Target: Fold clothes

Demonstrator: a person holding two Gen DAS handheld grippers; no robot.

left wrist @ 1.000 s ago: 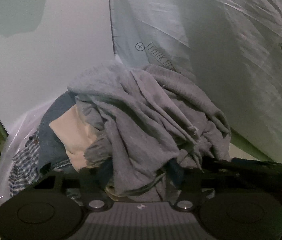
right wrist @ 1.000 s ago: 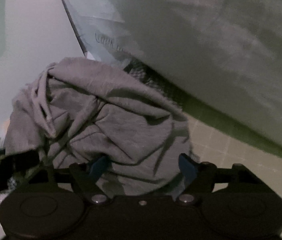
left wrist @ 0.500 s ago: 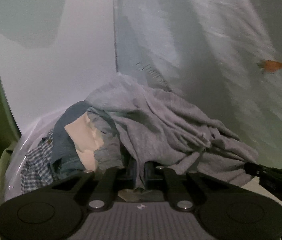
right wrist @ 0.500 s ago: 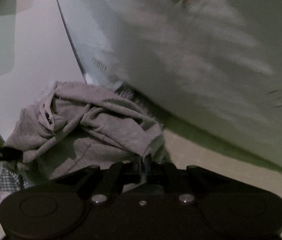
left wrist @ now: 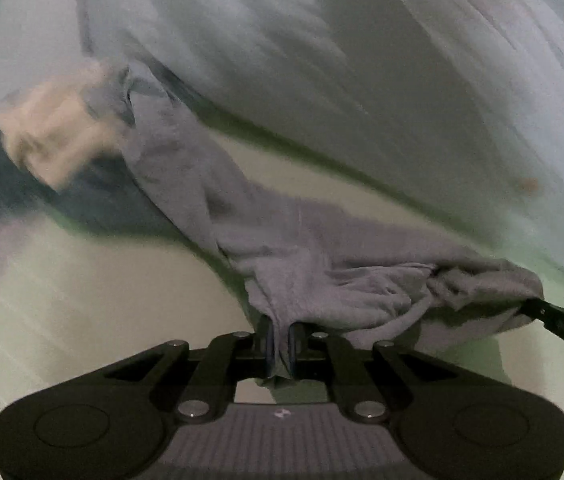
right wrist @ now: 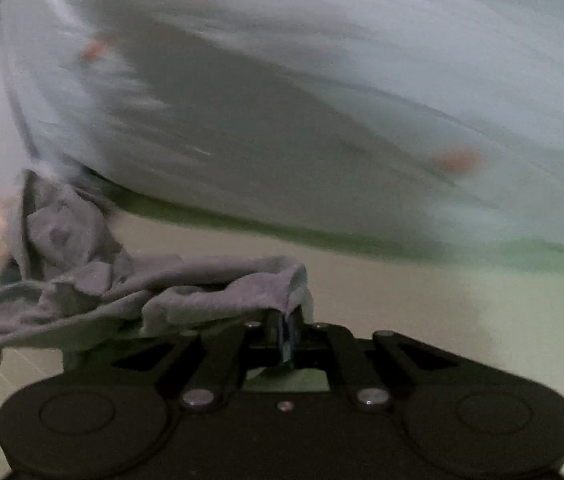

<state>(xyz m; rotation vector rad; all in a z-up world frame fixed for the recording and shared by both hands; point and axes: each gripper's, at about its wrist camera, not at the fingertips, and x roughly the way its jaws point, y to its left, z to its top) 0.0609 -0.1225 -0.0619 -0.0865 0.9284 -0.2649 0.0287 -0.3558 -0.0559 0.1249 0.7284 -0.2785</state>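
Both claws have closed since a second ago and swung away from the pile, dragging the grey garment [left wrist: 305,252] with them. My left claw [left wrist: 280,344] is clamped narrow on a fold of its cloth, and my right claw [right wrist: 286,336] is pinched on another edge. It hangs stretched between them over the pale floor [left wrist: 94,300], its far end still trailing up to the heap of clothes [left wrist: 54,136] beside the white sheet [left wrist: 401,80]. I judge this the fetching step, with no folding yet. Next I'd pull the tail clear, then find somewhere flat to spread it.
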